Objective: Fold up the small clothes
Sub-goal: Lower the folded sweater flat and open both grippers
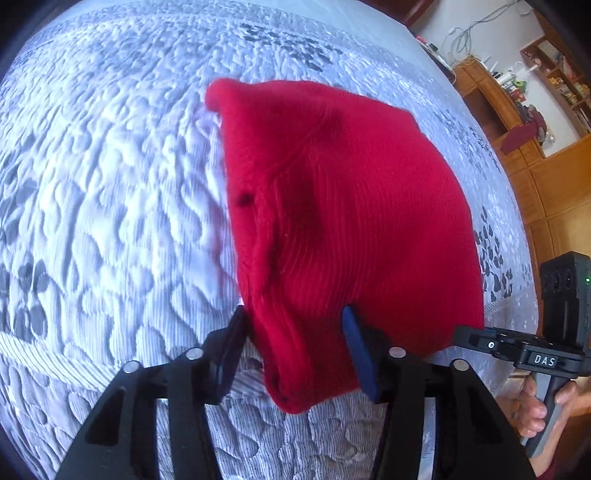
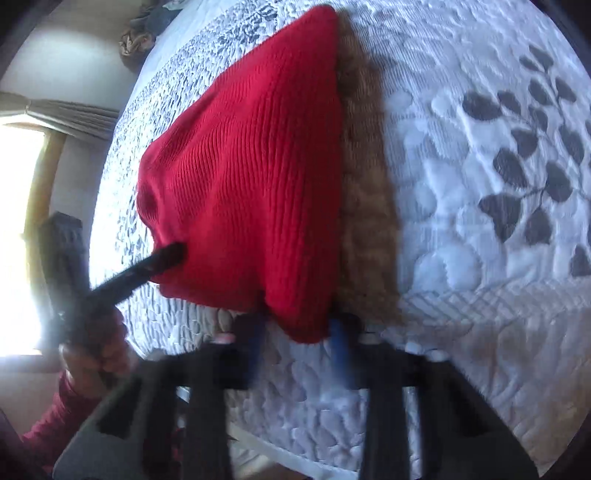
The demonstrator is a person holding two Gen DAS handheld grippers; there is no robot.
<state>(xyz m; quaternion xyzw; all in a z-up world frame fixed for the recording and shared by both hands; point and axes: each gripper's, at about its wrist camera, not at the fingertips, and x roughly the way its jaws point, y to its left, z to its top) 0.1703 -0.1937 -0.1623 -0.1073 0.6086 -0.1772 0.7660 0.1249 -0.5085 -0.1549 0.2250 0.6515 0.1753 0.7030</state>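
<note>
A red knitted garment (image 1: 343,206) is lifted off a grey-and-white quilted bed cover (image 1: 96,177). My left gripper (image 1: 295,325) has the near left corner of the garment bunched between its blue-padded fingers. My right gripper (image 2: 297,325) holds the near right corner of the same garment (image 2: 255,177) in the same way. The far end of the garment droops toward the bed cover (image 2: 480,258) and casts a shadow on it. Each gripper shows in the other's view: the right one (image 1: 476,338) at the far right, the left one (image 2: 170,254) at the left.
Wooden cabinets and shelves (image 1: 517,122) stand past the bed's far right corner. A bright window with a curtain (image 2: 33,147) is at the left. A heap of cloth (image 2: 144,33) lies at the far end of the bed.
</note>
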